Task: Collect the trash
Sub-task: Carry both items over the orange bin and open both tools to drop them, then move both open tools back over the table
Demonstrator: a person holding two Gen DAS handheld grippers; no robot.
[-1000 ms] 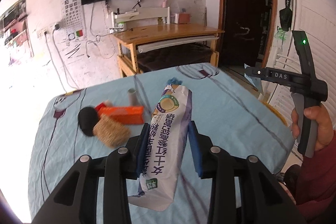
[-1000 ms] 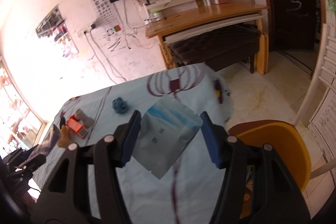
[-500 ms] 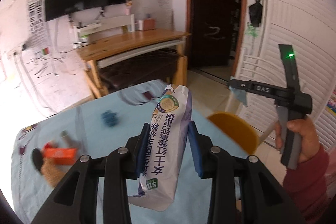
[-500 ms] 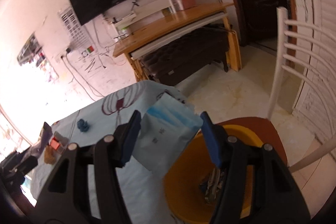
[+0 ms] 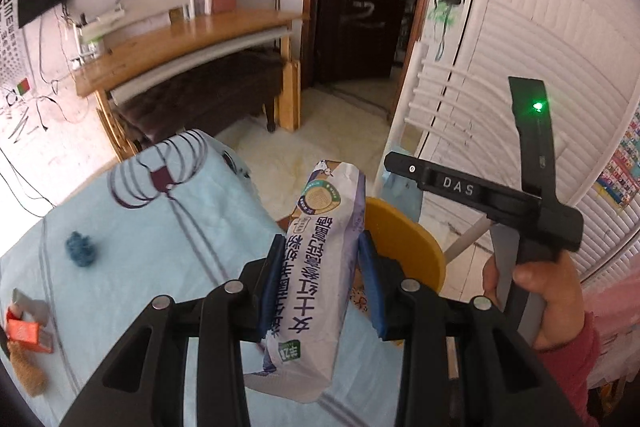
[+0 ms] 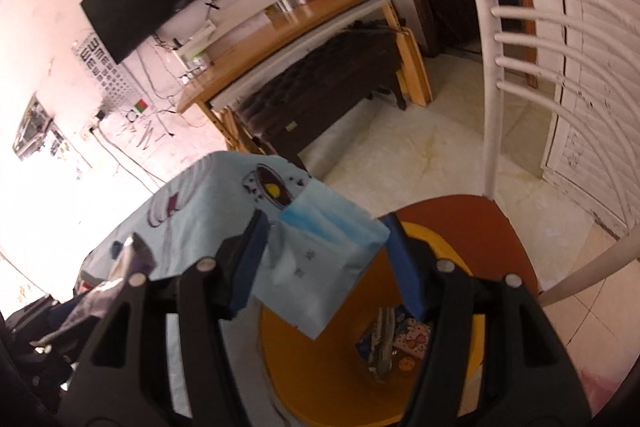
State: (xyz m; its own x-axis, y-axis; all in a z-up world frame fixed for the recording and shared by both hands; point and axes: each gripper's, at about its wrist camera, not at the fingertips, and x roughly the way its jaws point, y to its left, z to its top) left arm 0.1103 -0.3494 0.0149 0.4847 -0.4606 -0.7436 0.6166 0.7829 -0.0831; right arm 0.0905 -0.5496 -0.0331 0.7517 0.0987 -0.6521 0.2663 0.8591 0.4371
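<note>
My left gripper [image 5: 320, 241] is shut on a long white and purple snack wrapper [image 5: 316, 307], held over the table's right edge beside the yellow bin [image 5: 404, 247]. In the right wrist view my right gripper [image 6: 324, 227] hangs above the yellow bin [image 6: 320, 367]. A pale blue packet [image 6: 316, 267] is between its blue pads, still touching them, while the jaws are opening slightly. Crumpled wrappers [image 6: 384, 339] lie in the bin's bottom. In the left wrist view a hand [image 5: 540, 299] holds the right gripper's black handle.
The bin stands on a chair's brown seat [image 6: 460, 219] with a white slatted back [image 6: 488, 67]. The table wears a light blue cloth [image 5: 160, 247]; on it lie a blue scrap [image 5: 80, 253], an orange box [image 5: 24, 331] and a brown brush [image 5: 24, 371]. A wooden desk [image 5: 180, 47] stands behind.
Both grippers swung right, off the table toward the chair. The yellow bin came in under the right gripper and beside the left one. Each still carries its piece of trash.
</note>
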